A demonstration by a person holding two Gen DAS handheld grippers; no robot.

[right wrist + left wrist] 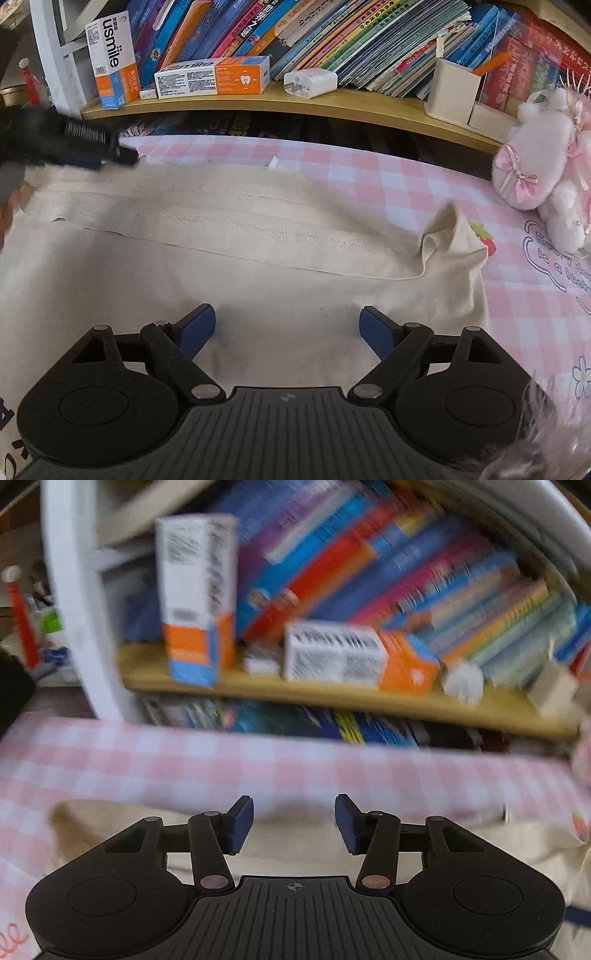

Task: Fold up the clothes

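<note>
Right gripper (287,330): jaws wide apart, nothing between the pads, hovering over the cream garment (236,266). Cloth lies flat on the pink checked sheet (369,173) and fills the area under and ahead of the fingers; a folded-over band with a stitched hem runs across just ahead of the tips. One corner of the cloth stands up ahead and to the right of the gripper. Pink plush toy (546,184) sits further right, clear of the cloth.

Left gripper (294,825): jaws roughly half open, gap between the blue pads looks empty, cream cloth below them. Its own view is motion-blurred, so I can't tell whether the tips touch the fabric. In the right wrist view it shows as a dark blur at the garment's far left edge.

Beyond both: wooden shelf (332,101) with books and two toothpaste boxes (212,77).
</note>
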